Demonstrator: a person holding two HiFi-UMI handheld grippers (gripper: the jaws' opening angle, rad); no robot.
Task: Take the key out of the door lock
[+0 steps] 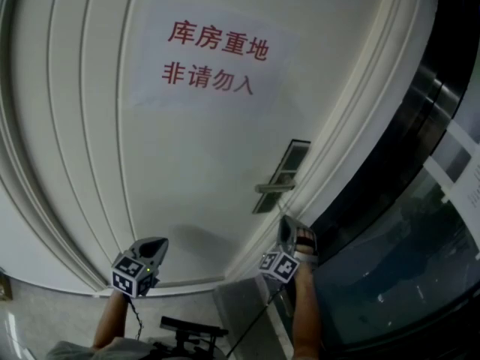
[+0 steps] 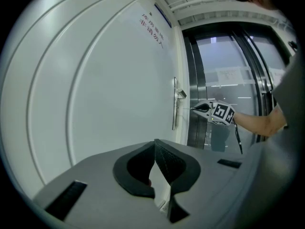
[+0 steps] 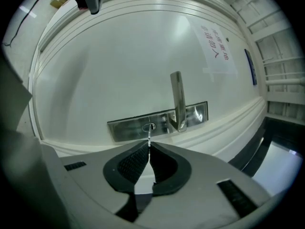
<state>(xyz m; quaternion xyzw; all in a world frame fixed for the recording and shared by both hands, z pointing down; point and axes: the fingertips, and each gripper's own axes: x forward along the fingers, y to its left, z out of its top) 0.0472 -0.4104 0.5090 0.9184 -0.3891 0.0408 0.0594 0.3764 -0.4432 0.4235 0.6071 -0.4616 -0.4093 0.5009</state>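
Observation:
A thin metal key point(image 3: 149, 138) sticks out of my right gripper point(image 3: 149, 146), which is shut on its head. The blade points straight at the keyhole point(image 3: 149, 127) in the steel lock plate point(image 3: 128, 127) and reaches up to it. I cannot tell whether the tip is still inside. The lever handle point(image 3: 177, 99) stands just right of the keyhole. In the head view the right gripper point(image 1: 287, 223) sits just below the lock plate point(image 1: 281, 175). My left gripper point(image 2: 155, 144) hangs shut and empty at the lower left point(image 1: 150, 244), away from the white door point(image 1: 187, 148).
A paper sign point(image 1: 214, 55) with red characters is stuck on the door above the lock. Right of the door run a dark metal frame point(image 1: 390, 148) and glass panels point(image 1: 420, 261). A dark piece of equipment point(image 1: 187, 327) lies on the floor by the person's feet.

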